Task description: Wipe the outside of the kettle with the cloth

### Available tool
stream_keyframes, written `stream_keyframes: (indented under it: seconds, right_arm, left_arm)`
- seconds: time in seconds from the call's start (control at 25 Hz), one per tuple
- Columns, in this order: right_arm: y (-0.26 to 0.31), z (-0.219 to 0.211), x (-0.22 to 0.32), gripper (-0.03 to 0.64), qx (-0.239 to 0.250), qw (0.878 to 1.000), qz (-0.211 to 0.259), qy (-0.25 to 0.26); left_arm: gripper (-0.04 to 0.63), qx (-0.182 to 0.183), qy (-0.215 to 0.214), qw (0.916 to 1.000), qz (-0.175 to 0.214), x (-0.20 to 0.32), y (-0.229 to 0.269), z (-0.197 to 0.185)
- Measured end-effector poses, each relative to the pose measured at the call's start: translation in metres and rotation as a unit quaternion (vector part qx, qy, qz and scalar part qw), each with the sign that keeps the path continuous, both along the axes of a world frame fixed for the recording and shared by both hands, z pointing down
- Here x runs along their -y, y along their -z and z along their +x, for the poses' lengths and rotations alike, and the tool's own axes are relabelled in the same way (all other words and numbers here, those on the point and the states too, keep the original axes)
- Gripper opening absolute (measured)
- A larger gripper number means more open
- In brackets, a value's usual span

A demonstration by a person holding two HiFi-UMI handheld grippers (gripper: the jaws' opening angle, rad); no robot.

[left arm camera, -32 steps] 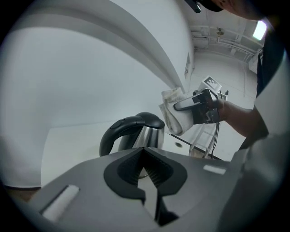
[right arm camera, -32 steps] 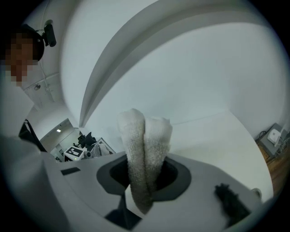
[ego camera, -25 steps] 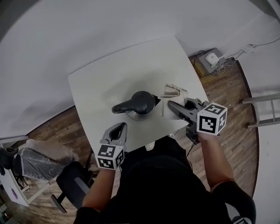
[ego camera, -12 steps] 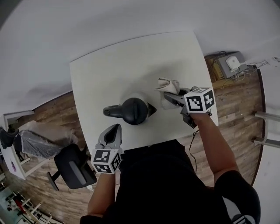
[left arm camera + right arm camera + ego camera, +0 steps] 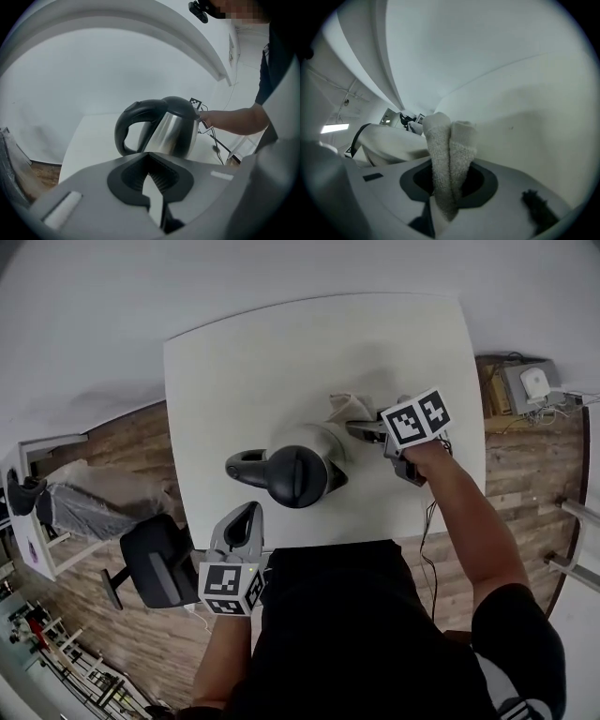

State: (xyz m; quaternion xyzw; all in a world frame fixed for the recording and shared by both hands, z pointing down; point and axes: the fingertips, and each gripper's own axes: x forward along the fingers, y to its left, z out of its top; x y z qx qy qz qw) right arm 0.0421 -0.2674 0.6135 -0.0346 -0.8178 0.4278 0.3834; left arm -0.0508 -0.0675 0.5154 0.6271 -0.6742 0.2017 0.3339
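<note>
R tongs (image 5: 362,428), pinching cloth (image 5: 348,408), had closed in on kettle (image 5: 298,471) mid-frame; wipe prob. starting. L tongs (image 5: 249,514) pressed together, empty.

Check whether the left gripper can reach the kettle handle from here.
Probably yes. The handle faces the left gripper, with only bare table between them. Its jaws are together, so they would need to open before gripping.

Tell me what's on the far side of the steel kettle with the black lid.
A beige terry cloth, pinched in the right gripper, sits beside the kettle, at its far right flank. The lid hides whether cloth touches steel.
</note>
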Motion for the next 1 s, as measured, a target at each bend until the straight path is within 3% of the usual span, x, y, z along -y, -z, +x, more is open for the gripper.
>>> stream_keyframes:
  seconds: [0.2,0.4,0.6,1.0]
  right_arm:
    - [0.013,-0.008,-0.004,0.098,0.018,0.999,0.015,0.024]
    - [0.056,-0.014,-0.008,0.098,0.041,0.996,0.067,0.043]
    - [0.101,-0.019,-0.022,0.098,0.055,0.986,0.131,0.086]
    - [0.155,-0.018,-0.043,0.098,0.082,0.962,0.209,0.153]
  left_arm:
    - [0.007,-0.007,0.017,0.9998,-0.001,0.003,-0.005,-0.010]
    - [0.007,-0.006,0.004,0.9997,-0.022,0.001,-0.023,-0.021]
    - [0.007,-0.022,-0.004,0.9996,-0.015,0.011,-0.034,-0.031]
    - [0.007,-0.035,-0.026,0.9990,-0.013,0.016,-0.042,-0.035]
